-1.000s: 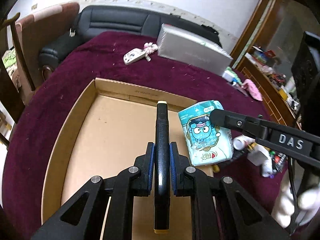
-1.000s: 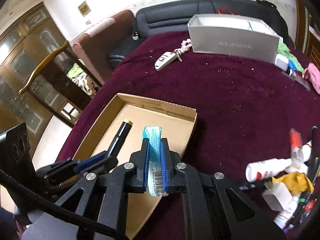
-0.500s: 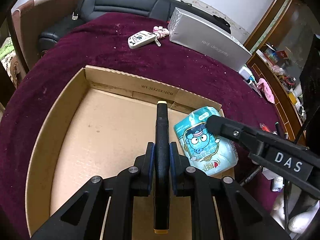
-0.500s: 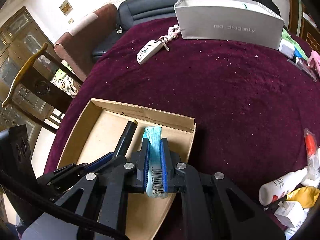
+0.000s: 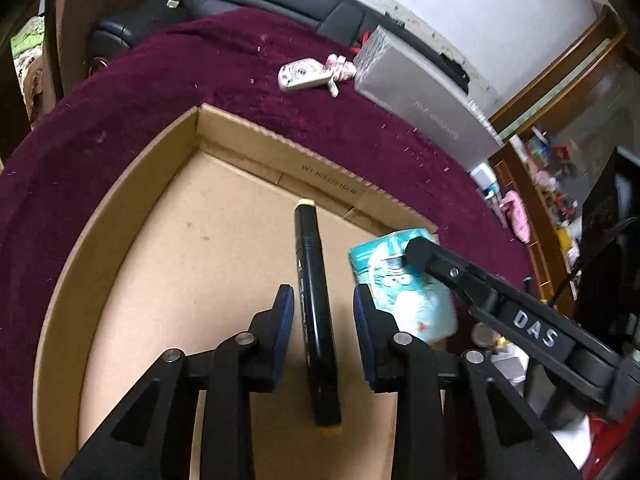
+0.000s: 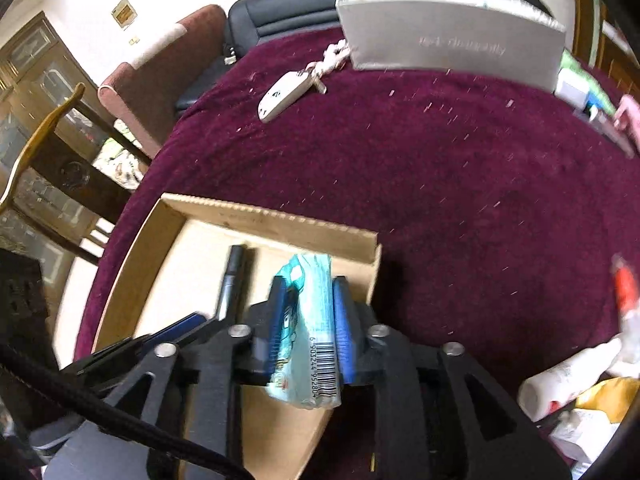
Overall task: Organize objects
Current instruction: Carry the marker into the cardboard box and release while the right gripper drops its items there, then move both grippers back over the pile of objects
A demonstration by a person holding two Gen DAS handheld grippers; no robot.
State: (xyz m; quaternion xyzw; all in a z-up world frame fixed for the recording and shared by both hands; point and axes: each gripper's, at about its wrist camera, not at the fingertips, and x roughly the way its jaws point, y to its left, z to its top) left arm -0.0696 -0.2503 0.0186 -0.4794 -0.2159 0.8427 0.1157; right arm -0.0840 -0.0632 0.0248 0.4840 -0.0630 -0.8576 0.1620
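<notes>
- Your left gripper (image 5: 322, 304) has its jaws wide apart around the black marker (image 5: 314, 304); withdrawing crooked could roll it across the cardboard box (image 5: 120, 216).
- Your right gripper (image 6: 306, 312) has its jaws parted around the tissue pack (image 6: 306, 328); whether they grip it, I cannot tell. It may topple.

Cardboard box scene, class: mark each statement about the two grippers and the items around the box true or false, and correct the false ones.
1. The left gripper is clamped on the black marker. False: its jaws stand apart from the marker, which lies in the cardboard box.
2. The right gripper holds the tissue pack. True.
3. The key fob lies inside the box. False: it lies on the maroon tablecloth, beyond the box.
4. A grey box stands at the far side of the table. True.
</notes>
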